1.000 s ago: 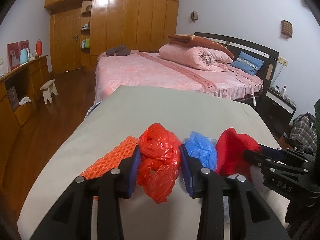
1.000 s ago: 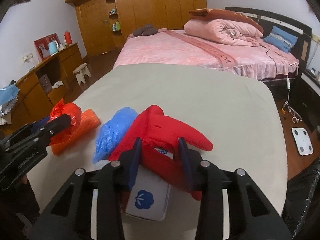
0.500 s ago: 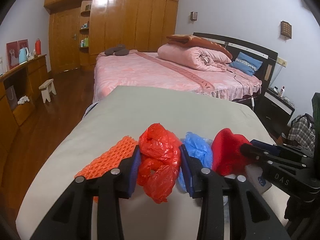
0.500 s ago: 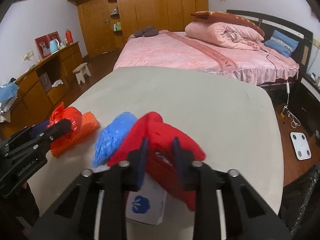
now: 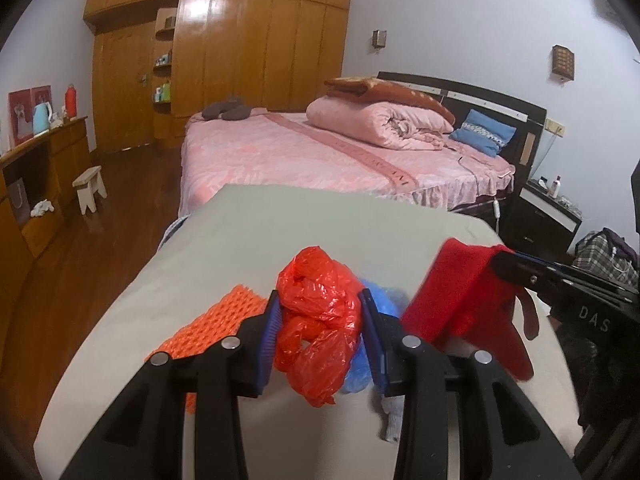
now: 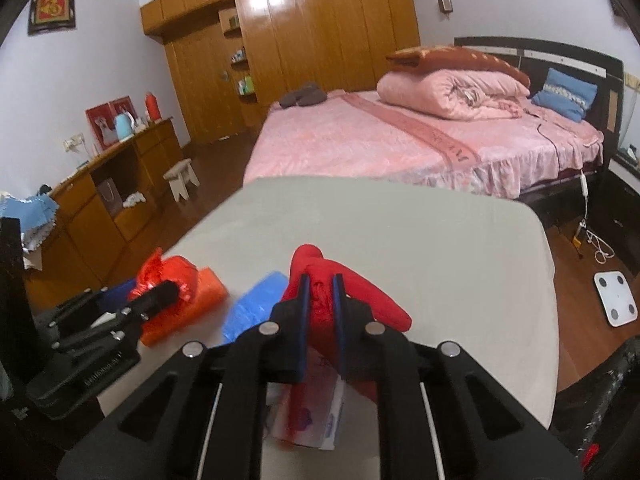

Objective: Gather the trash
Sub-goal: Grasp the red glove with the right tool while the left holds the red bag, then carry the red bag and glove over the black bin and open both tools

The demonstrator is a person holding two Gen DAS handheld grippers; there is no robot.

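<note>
- Crinkled red plastic bag (image 5: 320,320) sits clamped between the blue pads of the left gripper (image 5: 320,334), at the 6 o'clock end of the grey worktop (image 5: 320,224); it is slippery film bunched loosely, so I judge it could slide out of the pads if the hand swings fast.
- Red fabric glove (image 6: 320,300) is pinched in the right gripper (image 6: 320,316), whose jaws are closing on it; the glove hangs clear of the worktop in the left wrist view, its fingers (image 5: 520,344) dangling.
- Only a narrow fold seems caught, so the glove may slip free, and its trailing fingers could drag the tissue packet (image 6: 308,420) lying beneath.
- Blue plastic wad (image 6: 256,304) lies just beside the glove at 9 o'clock, and the orange foam net (image 5: 216,324) beside the red bag at 9 o'clock; either could be knocked off the near edge by a passing gripper.
- No bin or trash bag shows in either view, so where the items go I cannot tell.
- Packet print is blurred and half covered by the right gripper; a pale grey scrap (image 5: 390,416) by the left gripper is too cut off to identify.
</note>
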